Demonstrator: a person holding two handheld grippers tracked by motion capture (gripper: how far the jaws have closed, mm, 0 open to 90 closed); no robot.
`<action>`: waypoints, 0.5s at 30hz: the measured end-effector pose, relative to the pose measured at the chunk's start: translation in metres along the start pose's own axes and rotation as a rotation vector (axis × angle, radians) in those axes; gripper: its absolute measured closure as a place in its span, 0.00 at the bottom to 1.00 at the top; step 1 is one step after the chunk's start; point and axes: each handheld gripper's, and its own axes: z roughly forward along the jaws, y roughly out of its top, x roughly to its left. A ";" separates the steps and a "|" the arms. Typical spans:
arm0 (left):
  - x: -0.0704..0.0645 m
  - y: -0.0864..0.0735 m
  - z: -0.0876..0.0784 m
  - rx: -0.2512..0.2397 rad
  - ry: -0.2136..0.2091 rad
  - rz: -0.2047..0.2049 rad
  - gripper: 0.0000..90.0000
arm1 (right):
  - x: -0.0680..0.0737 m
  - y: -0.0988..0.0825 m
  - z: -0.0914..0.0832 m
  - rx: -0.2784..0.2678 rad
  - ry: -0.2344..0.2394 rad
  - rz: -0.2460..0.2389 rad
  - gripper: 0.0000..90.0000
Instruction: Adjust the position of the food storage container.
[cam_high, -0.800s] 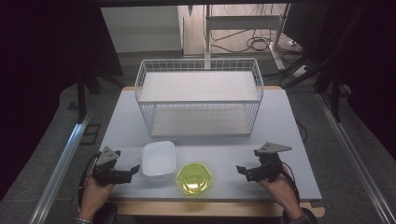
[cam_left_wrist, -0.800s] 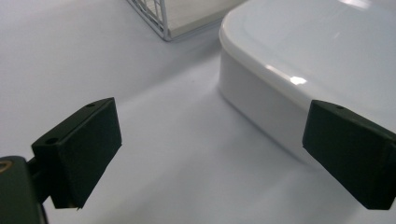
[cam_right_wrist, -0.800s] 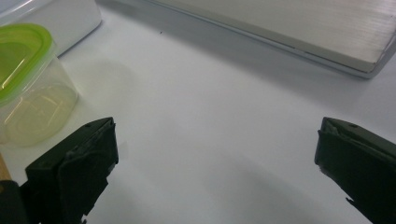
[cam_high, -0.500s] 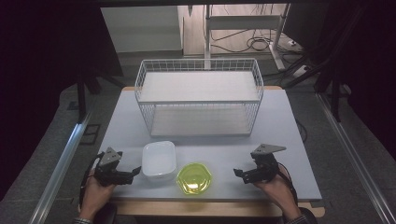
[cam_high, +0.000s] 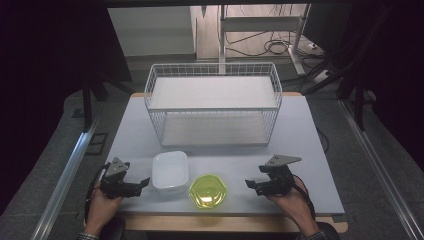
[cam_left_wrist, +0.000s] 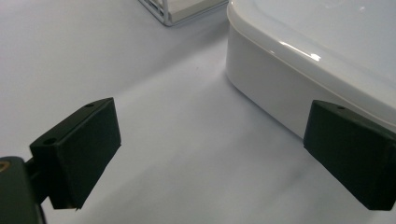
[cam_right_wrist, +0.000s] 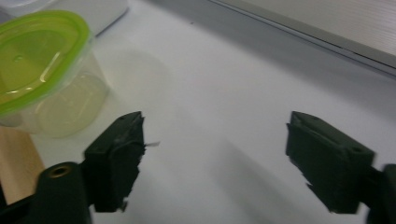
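I'm holding my left gripper (cam_high: 142, 182) released, just left of the white box (cam_high: 170, 171). My right gripper (cam_high: 248, 185), jaws apart and empty, is pointing at the green tub (cam_high: 209, 191) at the surface's (cam_high: 300, 130) near edge.

This looks like a lab or test room, not a home. A plain grey table (cam_high: 310, 150) stands on a dark floor, with metal rails (cam_high: 65, 185) running along both sides. Loose cables (cam_high: 280, 47) lie tangled on the floor behind it, beneath a metal stand (cam_high: 260, 22). Dark curtains close off the sides, and one white wire rack (cam_high: 212, 107) sits staged on the tabletop.
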 end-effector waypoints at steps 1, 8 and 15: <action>0.000 0.000 0.000 0.002 0.000 0.001 0.04 | 0.000 0.000 0.000 0.000 0.000 0.000 0.30; 0.000 0.000 0.002 0.019 -0.011 -0.006 0.05 | 0.019 0.013 0.004 0.027 0.043 -0.068 0.55; 0.002 0.000 0.001 0.011 -0.004 -0.015 0.05 | 0.033 0.024 0.007 0.046 0.085 -0.123 0.78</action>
